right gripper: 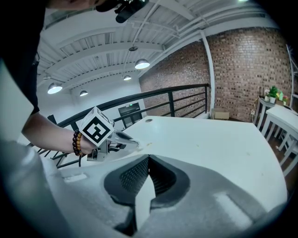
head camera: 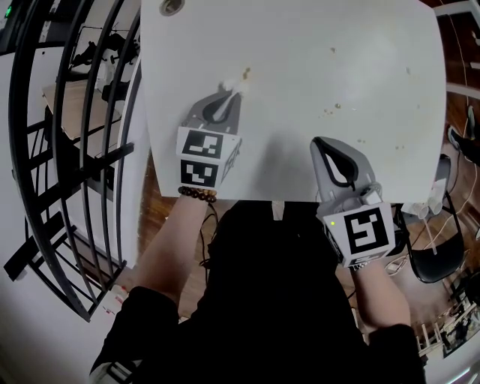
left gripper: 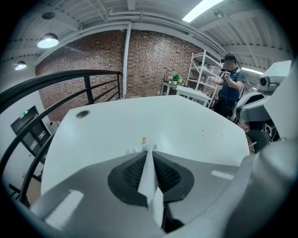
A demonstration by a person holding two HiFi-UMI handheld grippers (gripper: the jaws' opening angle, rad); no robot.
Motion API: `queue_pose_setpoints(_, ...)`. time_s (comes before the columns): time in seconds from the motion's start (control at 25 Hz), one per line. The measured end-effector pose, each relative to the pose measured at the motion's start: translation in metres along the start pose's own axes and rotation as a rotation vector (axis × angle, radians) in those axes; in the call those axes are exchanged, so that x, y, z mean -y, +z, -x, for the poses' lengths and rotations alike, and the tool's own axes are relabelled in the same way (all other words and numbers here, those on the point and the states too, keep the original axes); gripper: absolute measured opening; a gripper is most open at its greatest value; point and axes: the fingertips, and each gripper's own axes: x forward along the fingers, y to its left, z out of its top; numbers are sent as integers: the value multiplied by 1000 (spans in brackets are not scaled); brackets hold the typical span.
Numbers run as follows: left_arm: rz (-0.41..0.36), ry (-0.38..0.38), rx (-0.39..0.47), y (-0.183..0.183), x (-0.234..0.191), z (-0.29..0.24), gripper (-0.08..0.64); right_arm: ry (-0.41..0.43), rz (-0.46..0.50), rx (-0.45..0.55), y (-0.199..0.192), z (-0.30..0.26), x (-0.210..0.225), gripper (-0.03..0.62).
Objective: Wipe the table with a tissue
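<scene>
left gripper (left gripper: 149,151) clamped on tissue (left gripper: 149,173), its end poking past the tips onto the table (head camera: 337,45) | crumb (head camera: 246,73) just beyond it | right gripper (head camera: 324,150) closed on nothing, by the near edge, well apart from the tissue

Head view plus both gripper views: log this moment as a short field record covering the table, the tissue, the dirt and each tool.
Surface: white rectangular table, with a round grommet hole at its far left corner
Left tool: jaws shut on a white paper tissue; tip down at the tabletop, contact unclear
Right tool: jaws together, nothing seen held, by the table's near edge
Dirt: yellowish crumb just beyond the tissue; small brown specks further right
Surroundings: black metal railing left of the table
</scene>
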Motion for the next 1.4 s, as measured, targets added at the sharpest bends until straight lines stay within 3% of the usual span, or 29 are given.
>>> queue_pose_setpoints(0.68, 18, 15, -65, 2, -5, -27, 23, 10, -21, -19, -4, -6, 26, -12)
queue_pose_setpoints(1.4, 13, 27, -73, 14, -6, -44, 23, 9, -46, -12, -6, -7, 41, -12)
